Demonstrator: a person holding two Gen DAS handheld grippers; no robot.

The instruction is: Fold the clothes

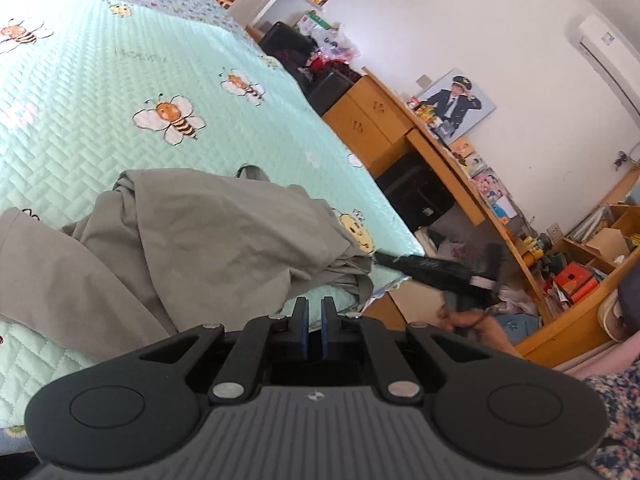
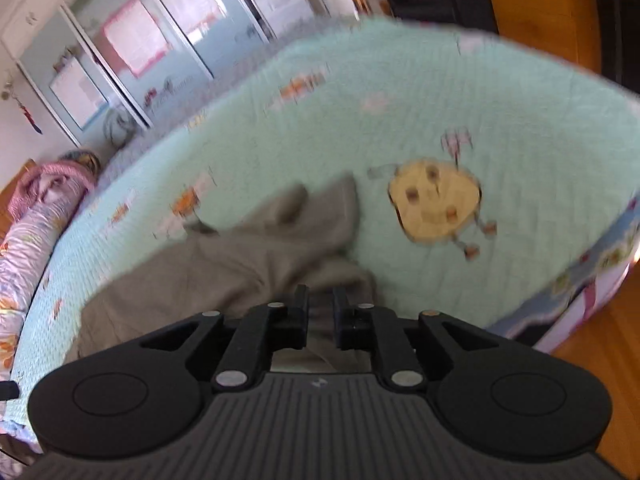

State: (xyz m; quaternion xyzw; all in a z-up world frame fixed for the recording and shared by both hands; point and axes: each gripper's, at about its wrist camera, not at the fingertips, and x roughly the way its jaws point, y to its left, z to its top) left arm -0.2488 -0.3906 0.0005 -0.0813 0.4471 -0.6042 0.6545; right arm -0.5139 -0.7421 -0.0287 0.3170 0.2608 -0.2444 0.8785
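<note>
A crumpled grey garment (image 1: pixel 192 240) lies on the mint quilt with bees (image 1: pixel 100 92), near the bed's corner. My left gripper (image 1: pixel 314 301) hovers just off the garment's near edge, its blue pads almost together with nothing between them. My right gripper (image 1: pixel 380 258) comes in from the right, held by a hand (image 1: pixel 476 322), and pinches the garment's right edge, which is pulled up to a point. In the blurred right wrist view, grey cloth (image 2: pixel 240 264) fills the narrow gap of that right gripper (image 2: pixel 320 291). A yellow smiling figure (image 2: pixel 434 204) is printed on the quilt beyond it.
The bed edge (image 1: pixel 400 276) drops off to the right. Past it stand a wooden desk (image 1: pixel 452 160) with drawers, a black box (image 1: pixel 416 192) beneath it and cluttered shelves (image 1: pixel 580 272). A rolled floral blanket (image 2: pixel 28 240) lies along the bed's far side, before wardrobe doors (image 2: pixel 132 48).
</note>
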